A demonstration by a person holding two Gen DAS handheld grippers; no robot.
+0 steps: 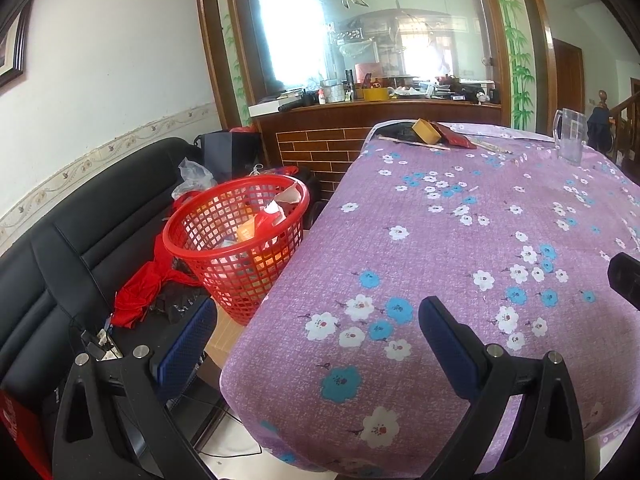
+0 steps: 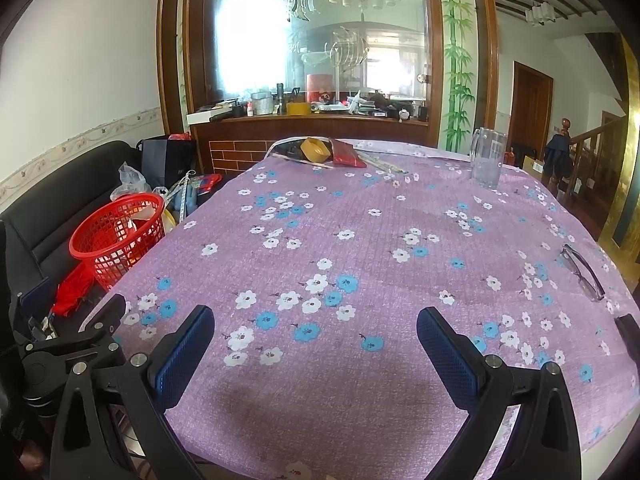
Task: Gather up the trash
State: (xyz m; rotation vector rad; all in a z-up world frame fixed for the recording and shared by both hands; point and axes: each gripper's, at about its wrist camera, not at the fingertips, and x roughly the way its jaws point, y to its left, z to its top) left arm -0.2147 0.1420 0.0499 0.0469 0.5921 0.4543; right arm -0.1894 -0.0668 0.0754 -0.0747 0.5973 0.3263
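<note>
Now red basket [image 1: 236, 240] holding trash sits left-forward of wide, empty left hand-held gripper [image 1: 316, 340].

We're holding both grippers level, jaws spread wide, nothing betw. them: left gripper [image 1: 316, 340] hanging over the table's left edge, right gripper [image 2: 316, 344] over its near edge.

readable text: none | red box [image 1: 16, 436] at lower left, beside the left tool [image 1: 316, 340]: white marks, too blurred to read | dark bag [image 2: 168, 160] far ahead-left of the right tool [image 2: 316, 340]: faint print, illegible
</note>
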